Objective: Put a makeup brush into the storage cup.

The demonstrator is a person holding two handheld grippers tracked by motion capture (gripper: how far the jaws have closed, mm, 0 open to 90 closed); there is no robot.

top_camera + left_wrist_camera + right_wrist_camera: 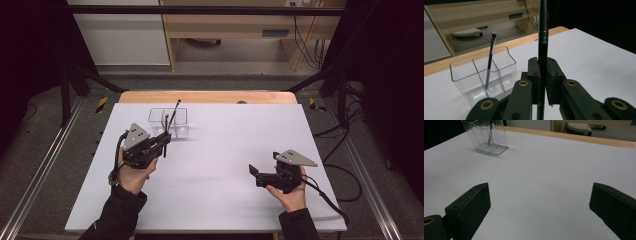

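Note:
My left gripper [165, 141] is shut on the black handle of a makeup brush [165, 131], held roughly upright just in front of a clear divided organizer [168, 122]. In the left gripper view the handle [542, 52] rises between the closed jaws of that gripper [542, 73], with the organizer [482, 72] to its left. A second brush [490, 60] stands tilted in the organizer's middle compartment, bristles up [175, 111]. My right gripper [254, 171] hovers low over the table's right front, open with nothing between its jaws [539, 205]. The organizer [487, 137] shows far off in its view.
A white sheet [225, 150] covers the table, with a wooden edge [207, 96] at the back. Wooden furniture [235, 30] stands beyond it. Cables [345, 175] trail on the floor at the right.

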